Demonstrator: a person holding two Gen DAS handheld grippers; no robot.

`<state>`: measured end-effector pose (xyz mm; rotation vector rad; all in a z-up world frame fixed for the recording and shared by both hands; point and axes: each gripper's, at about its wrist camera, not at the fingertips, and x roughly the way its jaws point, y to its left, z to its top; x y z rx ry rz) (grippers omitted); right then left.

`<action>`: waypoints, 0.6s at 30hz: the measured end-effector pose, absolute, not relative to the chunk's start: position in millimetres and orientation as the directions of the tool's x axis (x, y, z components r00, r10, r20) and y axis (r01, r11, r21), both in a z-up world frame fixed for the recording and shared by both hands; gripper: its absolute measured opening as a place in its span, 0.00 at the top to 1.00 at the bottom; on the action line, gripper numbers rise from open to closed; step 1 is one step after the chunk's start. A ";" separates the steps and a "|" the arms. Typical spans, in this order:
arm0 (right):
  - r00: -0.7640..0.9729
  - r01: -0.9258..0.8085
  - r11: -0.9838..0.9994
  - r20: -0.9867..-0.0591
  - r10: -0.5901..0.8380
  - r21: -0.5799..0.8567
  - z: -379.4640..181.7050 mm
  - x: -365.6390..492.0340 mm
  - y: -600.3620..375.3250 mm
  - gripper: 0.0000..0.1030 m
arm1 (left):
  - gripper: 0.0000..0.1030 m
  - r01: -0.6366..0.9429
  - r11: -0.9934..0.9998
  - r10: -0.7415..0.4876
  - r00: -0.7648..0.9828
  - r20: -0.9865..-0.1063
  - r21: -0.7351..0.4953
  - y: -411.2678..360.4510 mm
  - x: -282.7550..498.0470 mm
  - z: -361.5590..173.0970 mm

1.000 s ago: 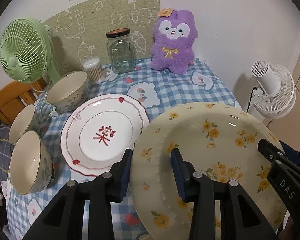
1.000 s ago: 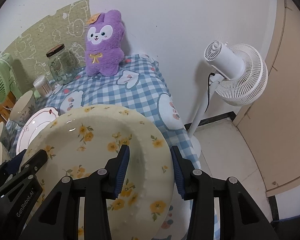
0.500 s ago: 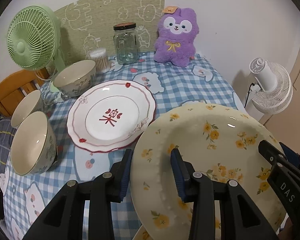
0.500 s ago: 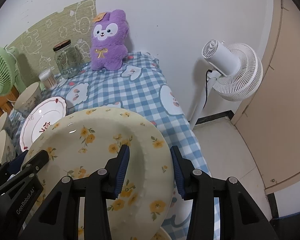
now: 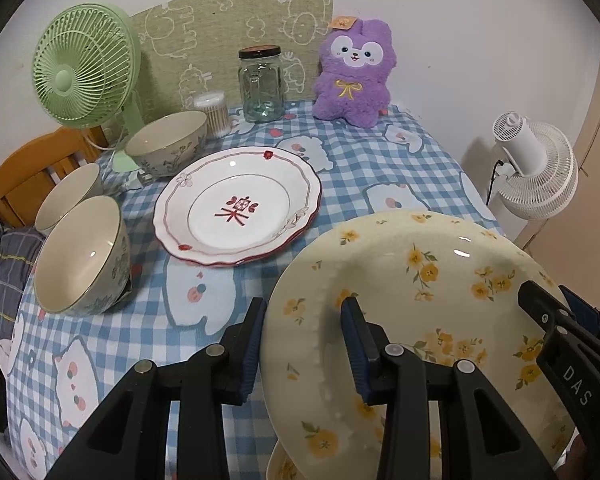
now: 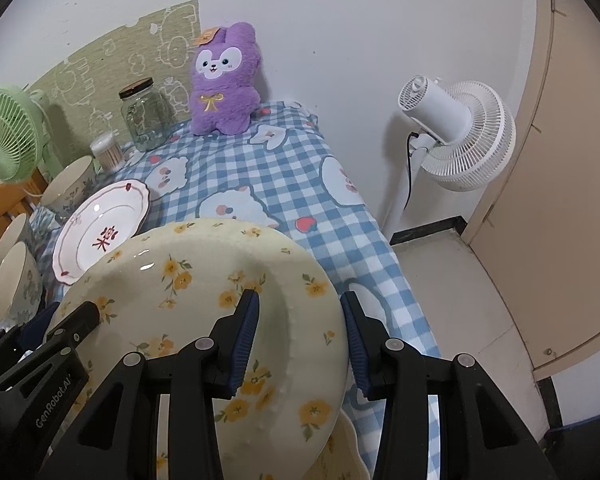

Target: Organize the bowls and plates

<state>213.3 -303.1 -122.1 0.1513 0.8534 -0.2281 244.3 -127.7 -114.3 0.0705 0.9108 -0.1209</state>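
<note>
A cream plate with yellow flowers (image 5: 416,300) is held tilted above the table between both grippers. My left gripper (image 5: 304,332) grips its left rim; my right gripper (image 6: 300,330) grips its right rim (image 6: 204,292). Another yellow-flowered plate (image 5: 280,466) peeks out below it. A white plate with red trim (image 5: 240,208) lies flat mid-table and shows in the right wrist view (image 6: 104,228). Three floral bowls stand at the left: near (image 5: 80,256), middle (image 5: 66,196), far (image 5: 168,148).
A green desk fan (image 5: 84,76), cotton-swab jar (image 5: 214,114), glass jar (image 5: 260,84) and purple plush (image 5: 354,76) stand at the table's back. A white floor fan (image 6: 456,132) stands right of the table edge. A wooden chair (image 5: 28,168) is at left.
Both grippers have lifted the yellow-flowered plate higher and drawn back from the table; the red-trimmed plate and bowls now look further away. The grip is unchanged.
</note>
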 end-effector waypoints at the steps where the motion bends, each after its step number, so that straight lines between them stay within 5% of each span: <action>1: 0.635 0.261 0.965 -0.760 -0.140 0.041 -122.2 210.9 -302.2 0.56 | 0.63 0.136 0.991 -0.075 0.608 -0.790 0.010 -127.0 242.7 -114.2; 18: 0.645 0.281 0.959 -0.748 -0.155 0.044 -122.8 171.4 -288.4 0.56 | 0.64 0.158 0.987 -0.099 0.614 -0.783 0.000 -111.1 206.9 -114.9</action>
